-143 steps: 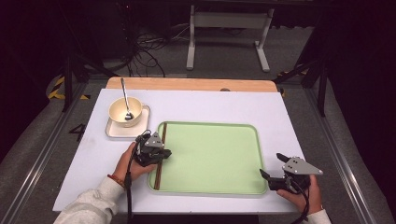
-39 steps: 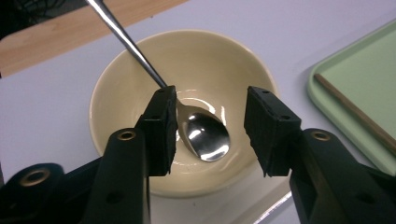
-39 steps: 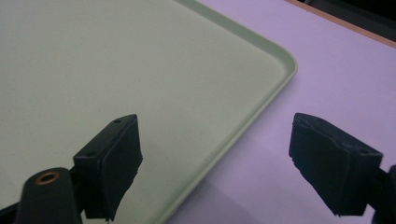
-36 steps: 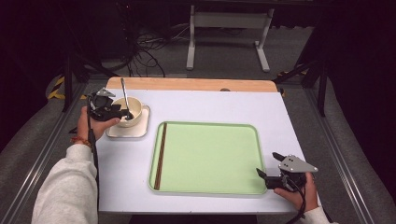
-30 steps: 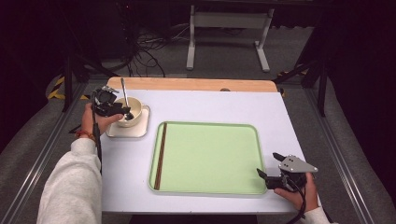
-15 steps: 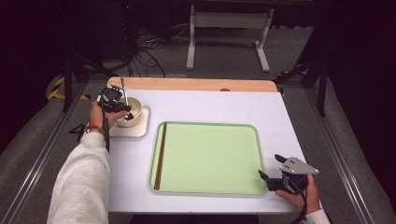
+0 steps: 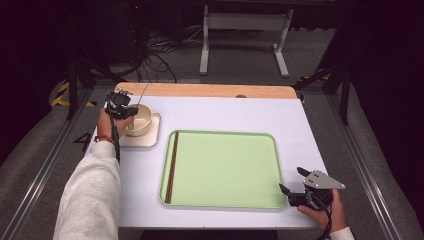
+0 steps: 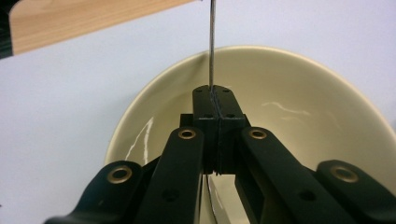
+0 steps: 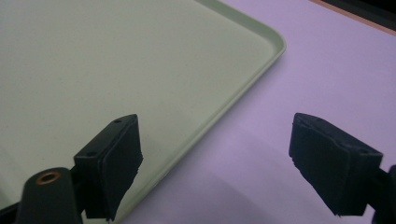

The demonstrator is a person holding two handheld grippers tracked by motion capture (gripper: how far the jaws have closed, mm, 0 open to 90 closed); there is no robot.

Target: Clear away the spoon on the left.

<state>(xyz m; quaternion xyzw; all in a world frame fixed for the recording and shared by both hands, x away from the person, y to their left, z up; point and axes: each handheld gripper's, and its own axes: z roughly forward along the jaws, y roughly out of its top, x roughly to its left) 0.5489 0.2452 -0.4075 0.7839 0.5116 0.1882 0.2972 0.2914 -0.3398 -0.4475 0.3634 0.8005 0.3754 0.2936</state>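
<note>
A white table (image 7: pixel 225 112) with a wooden strip along its far edge carries everything. Its matt top gives a plain, flat work surface. The largest thing on it is a pale green tray (image 7: pixel 225 170), smooth plastic with rounded corners and a low raised rim. A pair of dark brown chopsticks (image 7: pixel 172 167) lies straight along its left inner edge, where the rim keeps them from rolling.

Left of the tray, near the far corner, sits a square cream plate (image 7: pixel 150 137) with a round cream bowl (image 7: pixel 140 117) on it, glossy and deep. A thin metal spoon (image 8: pixel 211 42) stands in the bowl, its handle slanting up past the rim. That leaves the handle free to be seized.

The left gripper (image 8: pixel 215 100) reaches over the bowl with its black jaws clenched on the spoon's handle. They have just been closing, with the handle between them, probably to lift the spoon across to the tray.

The right gripper (image 9: pixel 233 163) waits at the tray's near right corner, jaws released and wide apart, holding nothing.
</note>
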